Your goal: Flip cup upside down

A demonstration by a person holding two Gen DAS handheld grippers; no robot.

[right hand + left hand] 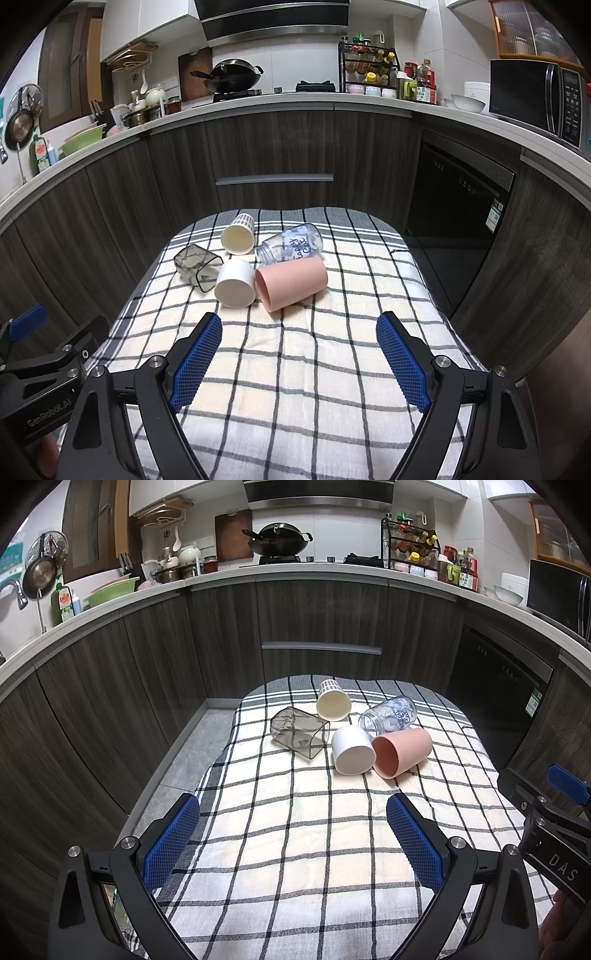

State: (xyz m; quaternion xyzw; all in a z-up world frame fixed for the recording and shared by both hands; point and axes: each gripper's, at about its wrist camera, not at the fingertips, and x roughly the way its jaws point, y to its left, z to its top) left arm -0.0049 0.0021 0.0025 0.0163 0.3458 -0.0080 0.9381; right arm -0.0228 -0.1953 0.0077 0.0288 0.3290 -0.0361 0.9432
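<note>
Cups, five, lying tipped at twelve o'clock, pink cup point(291, 282) nearest; both grippers point(293, 843) point(299, 360) hovering spread wide, holding nothing, awaiting pickup.

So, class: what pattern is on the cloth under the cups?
The cloth is cream with a dark grid check, clearest in the right wrist view.

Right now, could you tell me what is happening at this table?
A person holds two grippers, both open and empty, above a checked cloth. Five vessels lie on their sides ahead: pink cup, white cup, cream cup, smoky square cup, clear bottle. The left gripper and right gripper touch none yet.
</note>
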